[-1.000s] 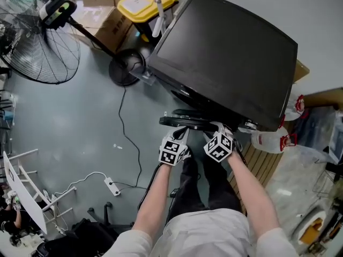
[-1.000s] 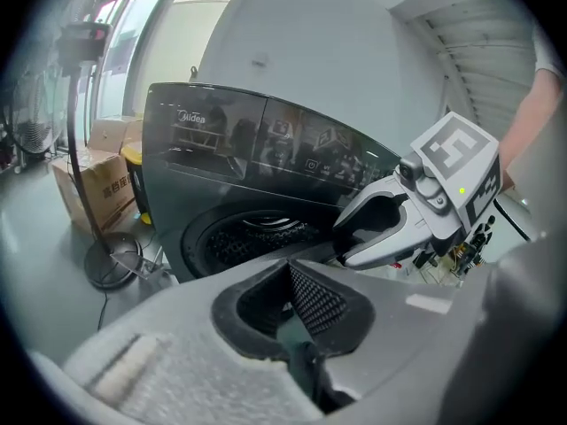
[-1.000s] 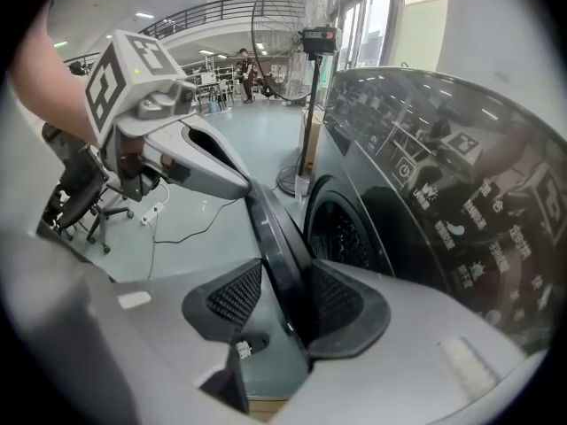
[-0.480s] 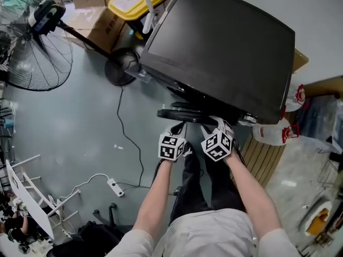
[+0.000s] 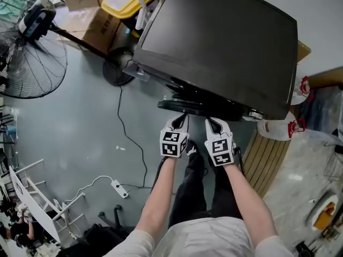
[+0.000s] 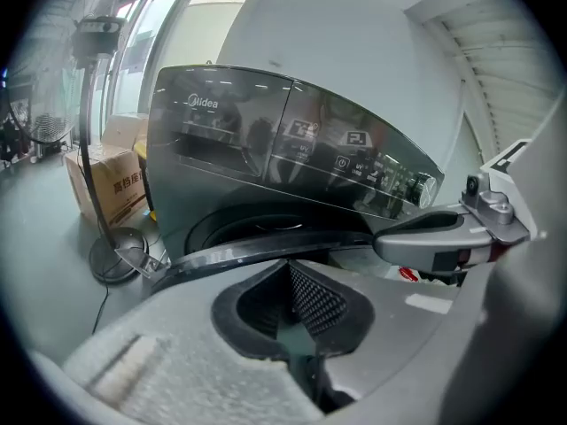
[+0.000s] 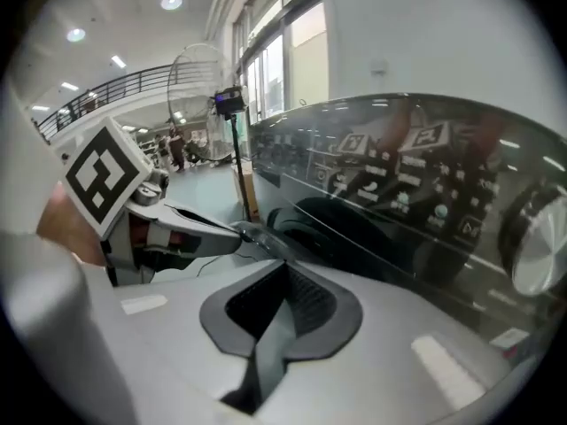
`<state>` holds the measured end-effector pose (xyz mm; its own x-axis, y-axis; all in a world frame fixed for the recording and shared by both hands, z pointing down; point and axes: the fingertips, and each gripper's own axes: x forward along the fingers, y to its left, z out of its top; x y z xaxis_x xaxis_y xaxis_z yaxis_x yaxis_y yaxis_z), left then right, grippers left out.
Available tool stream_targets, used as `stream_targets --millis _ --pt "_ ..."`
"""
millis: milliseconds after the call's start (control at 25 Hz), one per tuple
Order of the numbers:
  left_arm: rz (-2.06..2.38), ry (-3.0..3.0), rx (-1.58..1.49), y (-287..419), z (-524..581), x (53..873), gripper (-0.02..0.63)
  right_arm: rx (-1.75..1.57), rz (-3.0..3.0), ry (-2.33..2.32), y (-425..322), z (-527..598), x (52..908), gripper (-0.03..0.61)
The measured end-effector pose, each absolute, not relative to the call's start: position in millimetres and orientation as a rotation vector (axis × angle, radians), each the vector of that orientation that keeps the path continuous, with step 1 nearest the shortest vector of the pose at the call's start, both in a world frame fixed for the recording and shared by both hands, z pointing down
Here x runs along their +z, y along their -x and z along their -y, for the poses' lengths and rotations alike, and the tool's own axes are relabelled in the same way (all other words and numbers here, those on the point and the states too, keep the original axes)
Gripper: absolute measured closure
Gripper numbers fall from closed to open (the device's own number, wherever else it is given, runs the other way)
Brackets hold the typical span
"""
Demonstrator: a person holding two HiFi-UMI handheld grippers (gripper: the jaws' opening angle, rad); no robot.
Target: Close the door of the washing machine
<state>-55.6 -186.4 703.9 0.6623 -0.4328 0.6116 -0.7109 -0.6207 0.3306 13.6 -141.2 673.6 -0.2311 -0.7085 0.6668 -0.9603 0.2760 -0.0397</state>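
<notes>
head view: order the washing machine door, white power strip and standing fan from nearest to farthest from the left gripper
From the left gripper:
1. washing machine door, just ahead of its tips.
2. white power strip, on the floor, lower left.
3. standing fan, far left.

Washing machine (image 5: pixel 214 42) fills the upper centre-right of the head view; its door (image 5: pixel 185 106) juts out at the machine's lower edge, mid-frame. Left tool (image 5: pixel 180 120) and right tool (image 5: pixel 215 123) sit side by side just below the door. Fan (image 5: pixel 32 52) upper left, boxes (image 5: pixel 91 15) along the top left, power strip (image 5: pixel 119 189) on the floor lower left, jug (image 5: pixel 278 128) right of the machine.
</notes>
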Motion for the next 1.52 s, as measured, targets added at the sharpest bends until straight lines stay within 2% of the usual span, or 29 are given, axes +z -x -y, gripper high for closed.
stream_targets --millis 440,1520 --pt "0.893 -2.389 0.594 41 211 706 0.614 0.7 1.934 -1.968 -60 139 686 0.577" --pt "0.85 -2.431 0.502 27 236 712 0.607 0.792 1.996 -2.059 -57 163 694 0.577"
